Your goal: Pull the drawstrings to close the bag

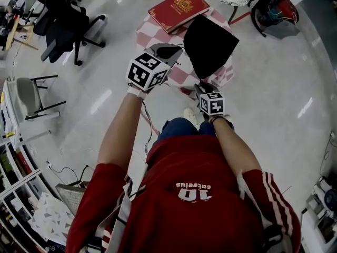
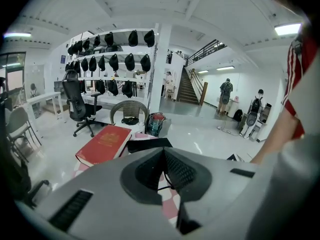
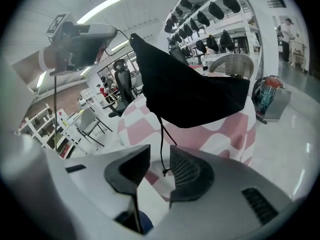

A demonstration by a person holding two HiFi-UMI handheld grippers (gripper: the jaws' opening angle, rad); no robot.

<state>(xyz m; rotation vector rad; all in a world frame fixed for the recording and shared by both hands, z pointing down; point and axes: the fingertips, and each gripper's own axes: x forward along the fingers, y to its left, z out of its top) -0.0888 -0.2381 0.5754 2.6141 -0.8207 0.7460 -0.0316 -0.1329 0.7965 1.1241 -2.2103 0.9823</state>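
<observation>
Black cloth makes up the bag, which lies on the pink-and-white checked bench, with a red book at its 11 o'clock. The left tool is clamped tight on the left drawstring, a thin black cord pinched between its pads. In the right gripper view this tool sits at 10 o'clock, and its cord runs to the bag's upper corner.

The right tool, at the bag's 6 o'clock in the head view, has its jaws apart. The right drawstring hangs in the gap, knotted end lowest, and seems to touch neither pad.

Securing this second cord looks like the step in hand. Next, the right tool should close just above the knot. Then both tools should draw apart, away from the bag's mouth, so it gathers. The light bag may slide or lift instead of cinching.
</observation>
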